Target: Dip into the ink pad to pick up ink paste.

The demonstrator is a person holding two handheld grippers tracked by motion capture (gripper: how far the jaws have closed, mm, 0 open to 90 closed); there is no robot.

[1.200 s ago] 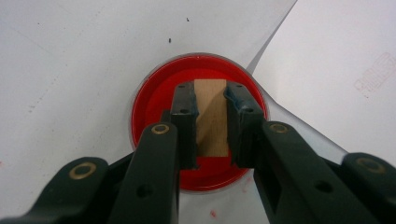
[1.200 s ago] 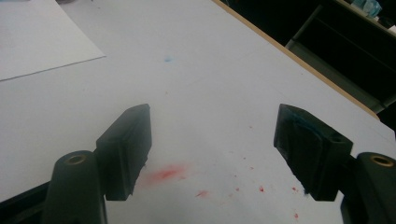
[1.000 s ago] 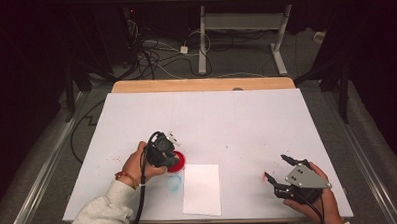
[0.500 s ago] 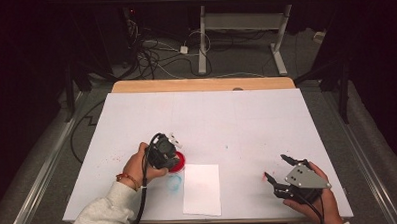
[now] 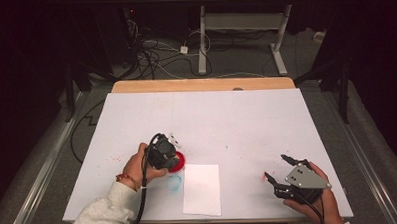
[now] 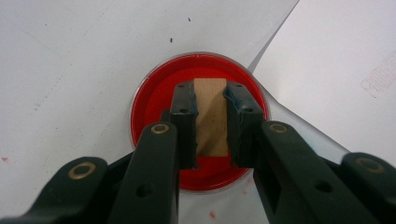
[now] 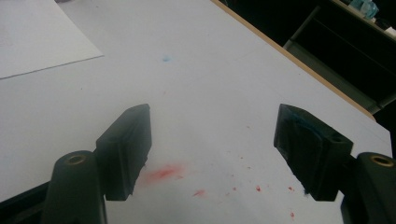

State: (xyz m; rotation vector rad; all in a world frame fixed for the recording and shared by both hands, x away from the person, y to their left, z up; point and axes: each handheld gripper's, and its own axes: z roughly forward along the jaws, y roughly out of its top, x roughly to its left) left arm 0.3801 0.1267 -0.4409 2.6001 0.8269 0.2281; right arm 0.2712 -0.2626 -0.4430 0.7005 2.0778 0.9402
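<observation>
**Inspector:** Two tongs are on record. Your left tongs (image 6: 211,121) are clamped on a small wooden block (image 6: 211,116), one pad on each long side. The block stands in a round red dish (image 6: 200,122), roughly at its middle, and the dish sits flat on the tabletop (image 5: 247,120).

**Operator:** Where does that put the dish on the tabletop?

**Inspector:** Seen from the high view, the red dish (image 5: 177,163) lies in the near left part, just beside the upper left corner of a white sheet of paper (image 5: 202,189). Your left hand (image 5: 138,166) holds the tongs pointing down over it. A faint blue ring mark (image 5: 174,182) shows on the tabletop near the dish, on your side of it.

**Operator:** And the right side?

**Inspector:** Your right tongs (image 7: 212,154) stand wide apart with nothing between them. They sit low over bare tabletop, well apart from the dish, with red smears and specks (image 7: 161,173) beneath them. In the high view your right hand (image 5: 314,198) rests at the near right corner, to the right of the paper.
</observation>
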